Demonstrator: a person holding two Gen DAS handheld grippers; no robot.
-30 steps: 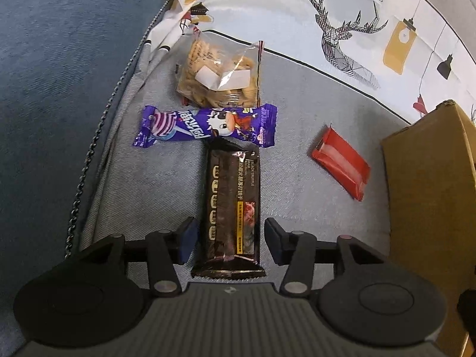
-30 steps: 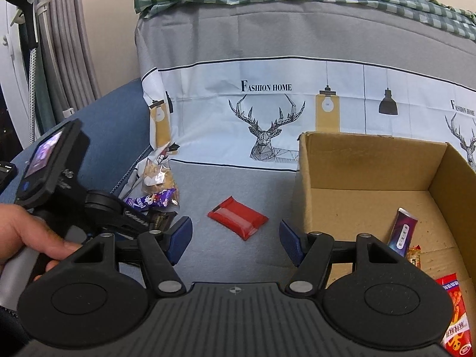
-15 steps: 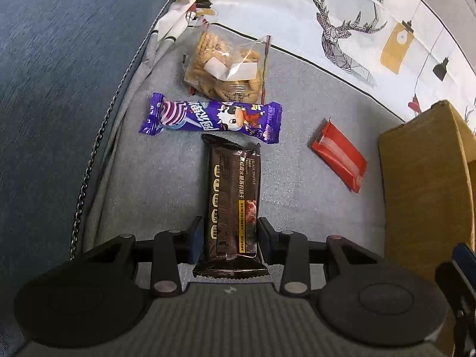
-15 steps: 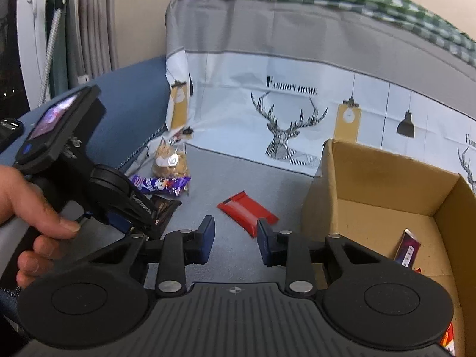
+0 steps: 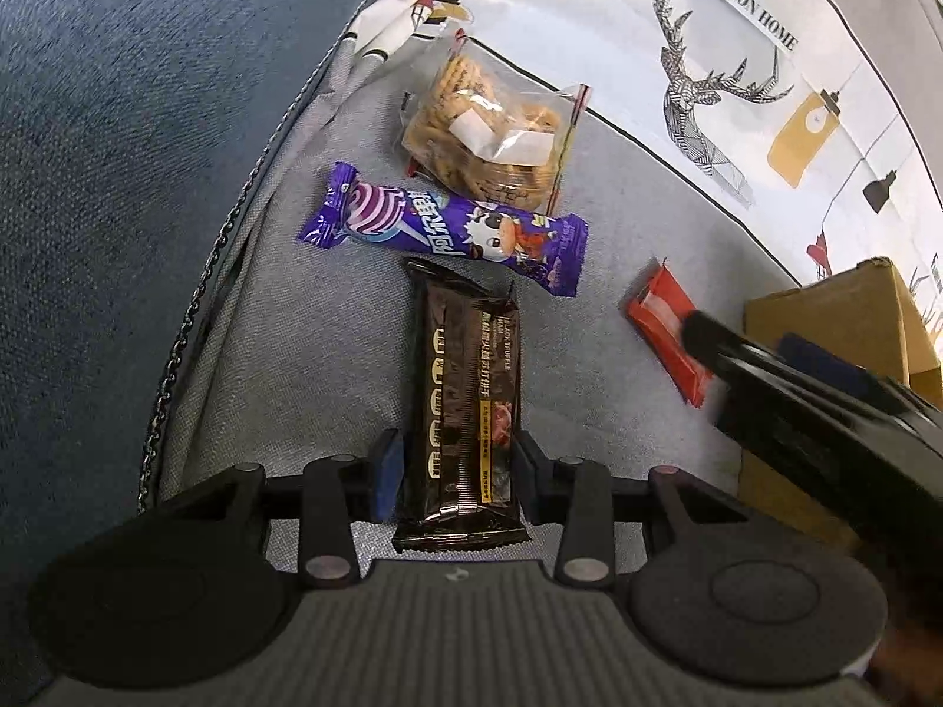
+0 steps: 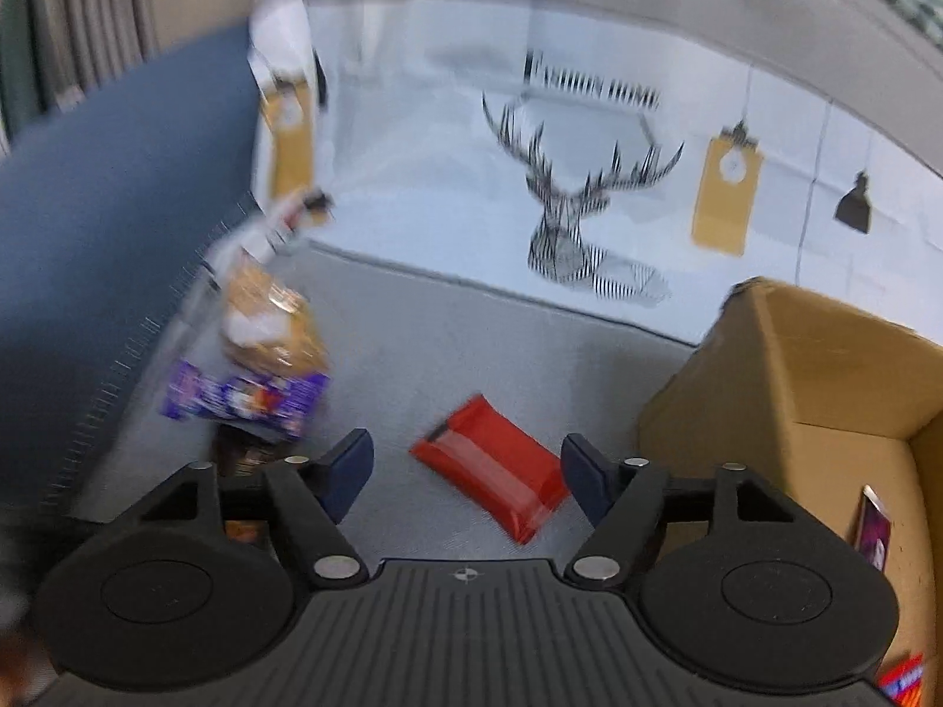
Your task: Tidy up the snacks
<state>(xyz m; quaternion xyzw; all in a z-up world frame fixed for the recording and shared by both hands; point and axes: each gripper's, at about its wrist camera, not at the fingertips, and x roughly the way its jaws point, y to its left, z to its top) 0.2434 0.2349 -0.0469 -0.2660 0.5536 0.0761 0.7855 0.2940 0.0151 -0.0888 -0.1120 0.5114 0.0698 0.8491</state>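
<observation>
My left gripper (image 5: 458,478) is shut on the near end of a dark brown snack bar (image 5: 465,377) that lies on the grey cloth (image 5: 306,365). Beyond it lie a purple candy bar (image 5: 448,230) and a clear bag of cookies (image 5: 489,135). A red packet (image 6: 489,471) lies flat between the tips of my right gripper (image 6: 465,465), whose jaws are opening wide; the pads do not press on it. In the left wrist view the right gripper's fingers (image 5: 725,347) hang over that red packet (image 5: 660,318).
An open cardboard box (image 6: 825,365) stands to the right of the red packet, with a purple packet (image 6: 872,530) inside. A white deer-print cloth (image 5: 707,88) rises behind. Blue upholstery (image 5: 118,177) borders the grey cloth on the left.
The left jaws closed onto the dark bar and stayed there. The right gripper swung down and left to the red packet, narrowing its jaws and then spreading them wide.
</observation>
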